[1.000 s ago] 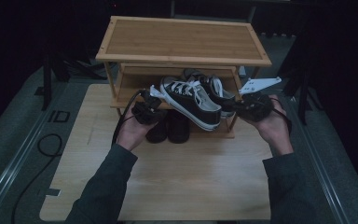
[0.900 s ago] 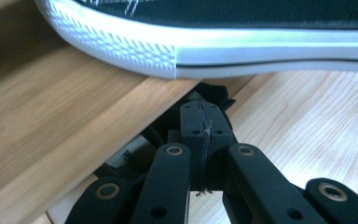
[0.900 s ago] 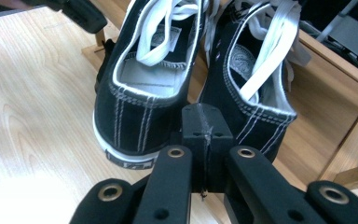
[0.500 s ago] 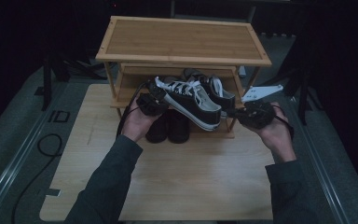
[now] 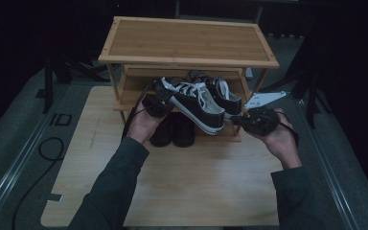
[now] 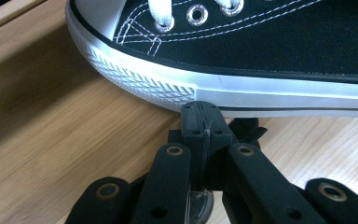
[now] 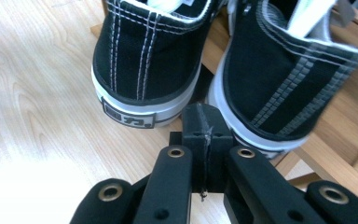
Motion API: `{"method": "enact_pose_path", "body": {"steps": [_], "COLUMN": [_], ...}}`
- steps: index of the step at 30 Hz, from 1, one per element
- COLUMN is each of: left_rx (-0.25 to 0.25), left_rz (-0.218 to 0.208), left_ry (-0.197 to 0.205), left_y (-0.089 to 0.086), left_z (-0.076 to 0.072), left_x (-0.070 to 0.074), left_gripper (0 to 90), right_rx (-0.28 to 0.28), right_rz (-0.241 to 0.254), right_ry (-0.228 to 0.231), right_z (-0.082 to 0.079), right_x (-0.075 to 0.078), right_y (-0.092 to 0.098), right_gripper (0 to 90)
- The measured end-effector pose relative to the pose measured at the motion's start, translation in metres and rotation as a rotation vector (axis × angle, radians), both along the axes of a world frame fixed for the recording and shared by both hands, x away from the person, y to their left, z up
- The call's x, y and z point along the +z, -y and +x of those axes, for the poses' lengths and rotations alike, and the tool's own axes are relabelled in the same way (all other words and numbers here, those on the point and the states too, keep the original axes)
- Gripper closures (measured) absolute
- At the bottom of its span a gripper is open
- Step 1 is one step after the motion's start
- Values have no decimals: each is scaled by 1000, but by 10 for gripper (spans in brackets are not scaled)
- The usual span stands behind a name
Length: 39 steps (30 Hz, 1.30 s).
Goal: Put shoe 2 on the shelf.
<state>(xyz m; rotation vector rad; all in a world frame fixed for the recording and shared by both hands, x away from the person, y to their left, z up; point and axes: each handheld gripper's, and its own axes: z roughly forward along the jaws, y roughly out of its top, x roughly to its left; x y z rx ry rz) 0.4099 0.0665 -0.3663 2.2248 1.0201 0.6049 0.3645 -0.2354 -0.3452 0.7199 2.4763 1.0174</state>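
- So the near black sneaker (image 5: pixel 195 104) sits at an angle on the lower shelf (image 5: pixel 133 94) of the bamboo shoe rack (image 5: pixel 187 40), toe end by the left hand, heel sticking out over the front edge toward the right hand. My guess is it's being nudged in from both ends so it lines up next to its mate.
- Left tool (image 6: pixel 200 122): jaws pressed together, nothing pinched, tips right up against the white rubber sole near the toe. Looks like a pusher, not a grabber.
- Right tool (image 7: pixel 202 122): also pressed together and empty, parked just below the gap between the two heels. The near sneaker's heel is at its left there; the second sneaker (image 7: pixel 284 65) is at its right.
- That second one sits further back on the shelf, so it works as the reference to square up against.
- A darker pair of shoes (image 5: pixel 173 130) sits under the shelf on the worktop (image 5: pixel 182 191), out of the way.
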Motion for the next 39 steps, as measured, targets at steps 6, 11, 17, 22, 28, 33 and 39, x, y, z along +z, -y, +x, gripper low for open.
{"method": "enact_pose_path", "body": {"steps": [6, 11, 17, 22, 28, 33, 39], "left_rx": [19, 36, 73, 84, 77, 75, 83], "left_rz": [26, 33, 40, 31, 14, 16, 7], "left_ry": [12, 18, 23, 23, 13, 22, 21], "left_y": [1, 0, -2, -4, -6, -8, -16], "left_z": [2, 5, 10, 14, 14, 12, 12], "left_x": [0, -1, -1, -2, -1, -2, -3], "left_gripper": [900, 900, 900, 900, 900, 900, 900], "right_rx": [24, 42, 79, 103, 151, 185, 197], "right_rz": [-13, -4, -5, -13, -3, -22, -18], "right_ry": [-3, -14, -18, -12, -17, -20, -24], "right_z": [-1, -3, -7, -9, -16, -19, -20], "right_x": [-4, -7, -9, -9, -11, -14, -16], "right_y": [-7, -9, -15, -20, -28, -34, -39], "right_gripper": [900, 900, 900, 900, 900, 900, 900]}}
